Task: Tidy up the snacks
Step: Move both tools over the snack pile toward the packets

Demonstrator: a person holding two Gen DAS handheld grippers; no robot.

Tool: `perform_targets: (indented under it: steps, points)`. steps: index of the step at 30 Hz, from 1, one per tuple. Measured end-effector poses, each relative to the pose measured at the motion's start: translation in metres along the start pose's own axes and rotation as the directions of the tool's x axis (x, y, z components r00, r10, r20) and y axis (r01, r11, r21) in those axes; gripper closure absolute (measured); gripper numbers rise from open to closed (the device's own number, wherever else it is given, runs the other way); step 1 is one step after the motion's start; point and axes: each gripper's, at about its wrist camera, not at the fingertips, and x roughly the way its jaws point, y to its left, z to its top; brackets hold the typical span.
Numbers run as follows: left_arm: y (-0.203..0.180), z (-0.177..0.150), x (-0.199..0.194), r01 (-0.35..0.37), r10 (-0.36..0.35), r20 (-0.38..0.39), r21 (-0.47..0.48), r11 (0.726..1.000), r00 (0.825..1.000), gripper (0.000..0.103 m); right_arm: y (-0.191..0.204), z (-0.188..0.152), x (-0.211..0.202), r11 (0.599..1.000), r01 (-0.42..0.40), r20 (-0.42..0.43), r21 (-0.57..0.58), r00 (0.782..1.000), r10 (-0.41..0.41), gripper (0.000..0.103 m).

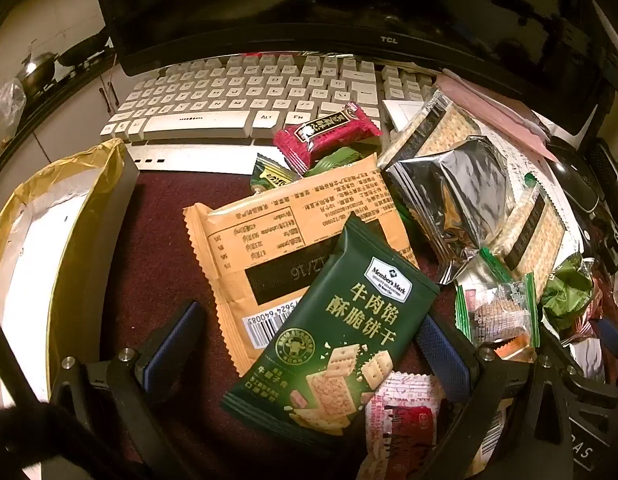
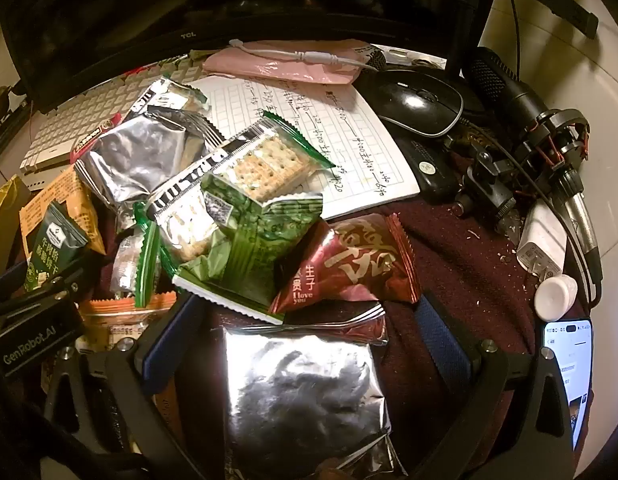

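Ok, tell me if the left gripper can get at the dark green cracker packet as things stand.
Probably yes: the left gripper is open, its fingers either side of the dark green cracker packet, which lies on top of the pile uncovered.

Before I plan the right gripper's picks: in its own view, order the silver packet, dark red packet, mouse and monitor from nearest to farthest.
1. silver packet, between the right gripper fingers
2. dark red packet, just ahead
3. mouse, far right
4. monitor, at the back
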Motion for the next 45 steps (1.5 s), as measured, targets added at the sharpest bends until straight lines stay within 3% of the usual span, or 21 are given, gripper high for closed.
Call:
perform_targets:
  steps: [7,11,13,19,30,34,40,45]
  points:
    - [0.004,-0.001,-0.003,0.014,-0.013,-0.033,0.010,1.000,0.999,0.000,-0.006,-0.002,-0.006,1.000,-0.012,-0.005,0.014,1.000,0.012,0.001]
    - [0.009,-0.005,-0.010,0.046,-0.040,-0.091,0.074,0.996,0.995,0.000,-0.012,-0.012,-0.036,0.997,-0.065,0.085,0.034,0.995,0.061,0.002]
    - [0.009,-0.003,-0.016,0.058,-0.047,-0.103,0.107,0.993,0.994,0.012,-0.009,-0.019,-0.051,0.998,-0.065,0.111,-0.001,0.992,0.064,0.002]
    - [-0.001,-0.027,-0.074,0.002,-0.010,0.043,0.175,0.985,0.999,0.013,-0.008,-0.029,-0.078,0.994,-0.112,0.114,-0.010,0.987,0.112,0.002]
    - [0.008,-0.038,-0.112,0.023,-0.042,0.093,0.193,0.981,0.995,0.013,-0.005,-0.034,-0.106,0.993,-0.121,0.134,-0.013,0.983,0.121,0.002]
    - [0.009,-0.041,-0.117,-0.016,-0.005,0.103,0.205,0.979,0.995,0.012,-0.002,-0.038,-0.112,0.992,-0.124,0.138,-0.014,0.983,0.124,0.002]
    - [0.011,-0.048,-0.128,-0.015,-0.007,0.120,0.182,0.983,0.993,0.012,-0.001,-0.047,-0.123,0.990,-0.139,0.173,-0.015,0.975,0.139,0.002]
    - [0.025,-0.059,-0.137,0.060,-0.080,0.140,0.141,0.988,0.987,0.012,-0.004,-0.057,-0.130,0.988,-0.155,0.170,-0.017,0.973,0.155,0.009]
